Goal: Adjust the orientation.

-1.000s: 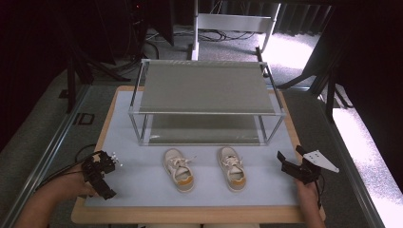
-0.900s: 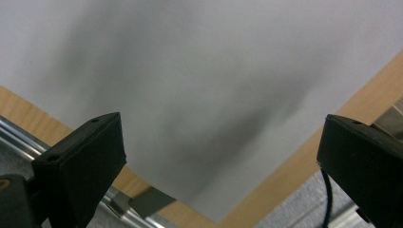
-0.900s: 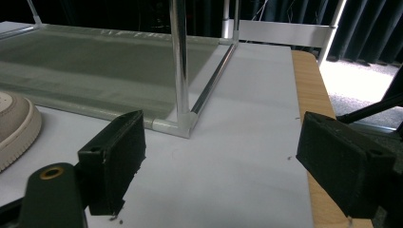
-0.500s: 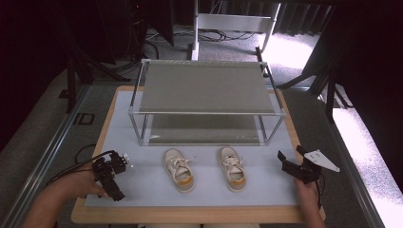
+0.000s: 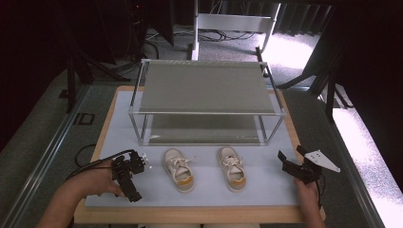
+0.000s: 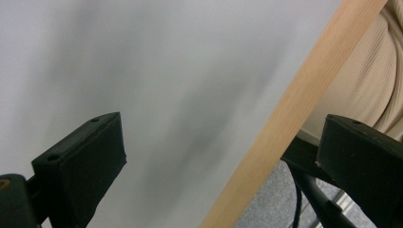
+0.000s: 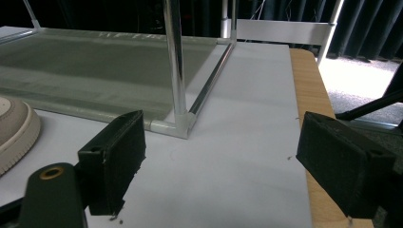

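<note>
A: Comparing the high view with the two earlier pictures, what had changed?

B: The left gripper (image 5: 127, 178) had moved in from the desk's left edge toward the left shoe (image 5: 178, 169) and had turned, its jaws pointing back at the near edge of the desk (image 5: 190, 213). The right gripper (image 5: 299, 167) had kept its place near the right edge. Both shoes and the two-tier rack (image 5: 206, 107) had not shifted.

A: What did that mean for the work?

B: Judged from this, the left side was starting its approach to the left shoe; no grasp had begun.

A: State of the left jaws?

B: In the left gripper view the left gripper's (image 6: 223, 156) jaws stood wide apart and held nothing; white desk mat and the wooden rim lay between them.

A: And the right?

B: In the right gripper view the right gripper's (image 7: 221, 152) jaws were also spread wide and empty, facing the rack's near corner post. The right shoe (image 7: 14, 130) lay off to one side, clear of the jaws.

A: Location of the shoes?

B: Side by side on the mat, just in front of the rack, the right shoe (image 5: 232, 167) apart from the left shoe.
</note>
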`<state>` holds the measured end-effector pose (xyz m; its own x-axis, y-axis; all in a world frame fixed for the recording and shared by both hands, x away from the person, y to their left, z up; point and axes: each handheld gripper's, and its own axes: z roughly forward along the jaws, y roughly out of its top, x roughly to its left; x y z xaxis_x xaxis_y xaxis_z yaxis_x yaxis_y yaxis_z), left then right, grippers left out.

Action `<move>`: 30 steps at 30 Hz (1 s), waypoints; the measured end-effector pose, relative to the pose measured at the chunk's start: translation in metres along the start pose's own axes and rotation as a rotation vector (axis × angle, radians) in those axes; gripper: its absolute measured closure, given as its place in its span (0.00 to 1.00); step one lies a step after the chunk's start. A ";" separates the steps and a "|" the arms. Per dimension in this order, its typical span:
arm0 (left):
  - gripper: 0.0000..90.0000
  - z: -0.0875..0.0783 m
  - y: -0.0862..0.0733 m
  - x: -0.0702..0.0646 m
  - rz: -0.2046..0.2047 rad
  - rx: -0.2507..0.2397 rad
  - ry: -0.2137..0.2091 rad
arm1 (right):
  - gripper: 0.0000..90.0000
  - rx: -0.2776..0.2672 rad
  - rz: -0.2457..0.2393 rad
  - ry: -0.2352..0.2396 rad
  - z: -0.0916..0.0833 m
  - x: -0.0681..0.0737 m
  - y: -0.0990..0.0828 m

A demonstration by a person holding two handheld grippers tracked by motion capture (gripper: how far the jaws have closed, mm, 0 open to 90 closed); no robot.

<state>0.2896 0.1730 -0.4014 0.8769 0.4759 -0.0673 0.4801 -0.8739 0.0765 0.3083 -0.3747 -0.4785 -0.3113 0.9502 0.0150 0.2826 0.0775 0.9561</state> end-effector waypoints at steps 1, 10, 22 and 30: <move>0.02 -0.001 0.003 -0.001 0.008 -0.005 -0.004 | 0.18 0.000 0.000 0.000 0.000 0.000 0.000; 0.04 -0.009 0.029 -0.013 0.070 -0.023 -0.016 | 0.18 0.001 -0.008 0.001 0.000 0.001 0.000; 0.04 -0.018 0.074 -0.033 0.178 -0.045 -0.034 | 0.18 0.000 -0.009 0.003 0.000 0.001 0.000; 0.04 -0.017 0.106 -0.049 0.246 -0.055 -0.038 | 0.18 -0.002 -0.002 0.005 0.000 0.000 0.000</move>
<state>0.2980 0.0584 -0.3727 0.9665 0.2447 -0.0772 0.2539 -0.9557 0.1491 0.3080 -0.3748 -0.4785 -0.3160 0.9486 0.0148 0.2799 0.0783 0.9568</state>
